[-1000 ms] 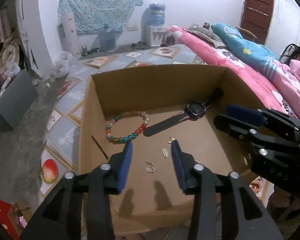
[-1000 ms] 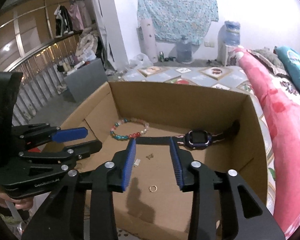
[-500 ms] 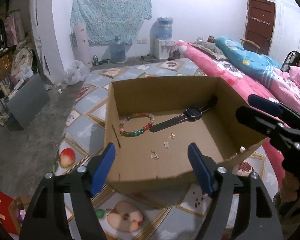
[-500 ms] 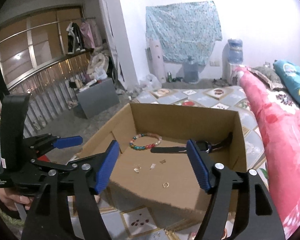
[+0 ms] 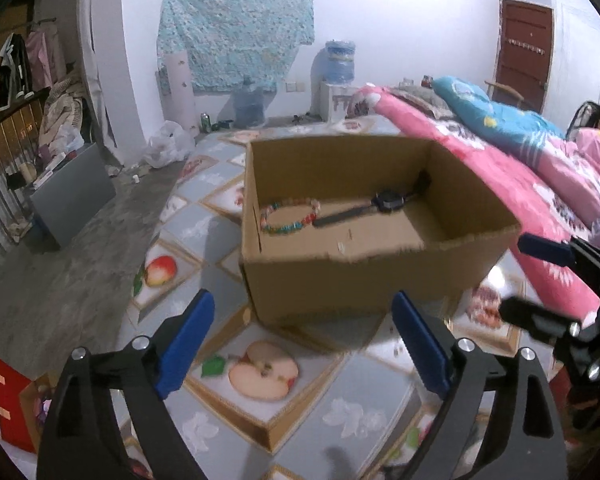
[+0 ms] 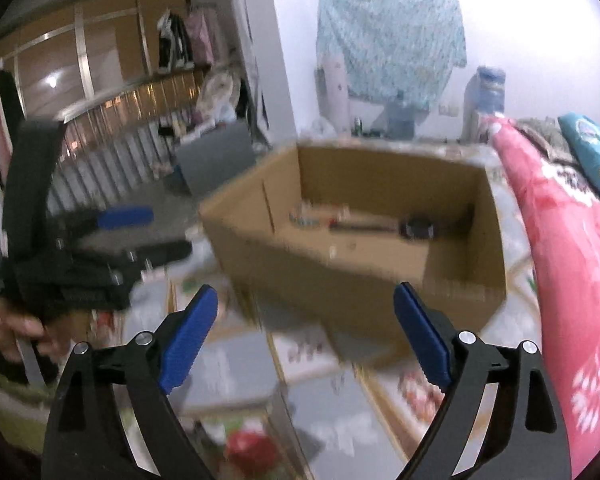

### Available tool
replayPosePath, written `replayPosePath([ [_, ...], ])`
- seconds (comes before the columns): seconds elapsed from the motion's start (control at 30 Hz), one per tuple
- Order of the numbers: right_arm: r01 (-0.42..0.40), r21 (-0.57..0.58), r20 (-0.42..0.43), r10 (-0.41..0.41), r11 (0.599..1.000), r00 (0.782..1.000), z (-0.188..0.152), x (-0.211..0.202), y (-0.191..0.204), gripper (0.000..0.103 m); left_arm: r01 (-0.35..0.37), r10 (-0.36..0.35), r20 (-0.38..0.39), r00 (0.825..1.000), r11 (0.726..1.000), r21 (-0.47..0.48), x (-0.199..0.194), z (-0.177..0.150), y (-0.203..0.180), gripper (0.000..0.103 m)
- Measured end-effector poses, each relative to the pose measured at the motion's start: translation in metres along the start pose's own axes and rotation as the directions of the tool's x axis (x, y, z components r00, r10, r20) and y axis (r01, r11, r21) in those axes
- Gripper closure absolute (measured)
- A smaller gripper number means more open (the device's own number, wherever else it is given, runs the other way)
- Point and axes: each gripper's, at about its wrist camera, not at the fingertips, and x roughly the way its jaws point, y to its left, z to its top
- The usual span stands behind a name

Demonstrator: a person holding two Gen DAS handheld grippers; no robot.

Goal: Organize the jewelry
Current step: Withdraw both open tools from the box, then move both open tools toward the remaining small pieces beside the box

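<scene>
Both tools, left [image 5: 304,338] and right [image 6: 306,332], have been drawn back from the box [image 5: 364,280], jaws just opened wide, empty. Ahead, the watch [image 5: 380,204] is laid slantwise, strap toward the bracelet [image 5: 290,216].

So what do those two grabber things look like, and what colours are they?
Both look alike. The left gripper and the right gripper have black plastic arms with triangle-shaped holes, shiny silver bolts, and long blue ridged pads on their fingers. Seen from the right wrist camera, the left gripper has a tall black handle, with small white lettering too blurred to read.
</scene>
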Motion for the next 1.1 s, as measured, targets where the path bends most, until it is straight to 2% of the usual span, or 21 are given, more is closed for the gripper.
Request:
replayPosePath([
  [0.13, 0.047, -0.009, -0.135, -0.048, 0.999, 0.990, -0.039, 0.007, -0.006, 0.017, 0.019, -0.020, -0.091, 0.996, 1.000, -0.008, 0.017, -0.024, -0.012, 0.013],
  [0.27, 0.147, 0.009, -0.247, -0.141, 0.989, 0.959, -0.065, 0.019, -0.024, 0.017, 0.037, -0.036, -0.183, 0.982, 0.999, 0.004, 0.044, -0.046, -0.028, 0.013],
  [0.3, 0.192, 0.021, -0.277, -0.179, 0.981, 0.944, -0.070, 0.024, -0.031, 0.017, 0.033, -0.029, -0.202, 0.979, 0.999, 0.015, 0.052, -0.052, -0.033, 0.013],
  [0.47, 0.281, 0.071, -0.353, -0.240, 0.957, 0.904, -0.074, 0.045, -0.051, 0.017, 0.049, -0.044, -0.271, 0.962, 0.999, 0.011, 0.081, -0.065, -0.046, 0.013],
  [0.6, 0.325, 0.054, -0.390, -0.280, 0.944, 0.877, -0.080, 0.057, -0.056, 0.014, 0.040, -0.033, -0.296, 0.955, 0.999, 0.018, 0.092, -0.068, -0.051, 0.013],
  [0.7, 0.331, 0.069, -0.396, -0.279, 0.941, 0.875, -0.080, 0.062, -0.060, 0.008, 0.026, -0.017, -0.316, 0.949, 0.999, 0.026, 0.099, -0.072, -0.053, 0.010],
  [0.83, 0.331, 0.077, -0.400, -0.275, 0.941, 0.874, -0.076, 0.065, -0.066, 0.008, 0.023, -0.014, -0.317, 0.948, 0.999, 0.024, 0.101, -0.072, -0.053, 0.006],
  [1.1, 0.329, 0.079, -0.431, -0.265, 0.941, 0.862, -0.073, 0.075, -0.070, 0.008, 0.027, -0.019, -0.293, 0.956, 0.999, 0.024, 0.103, -0.073, -0.049, 0.005],
])
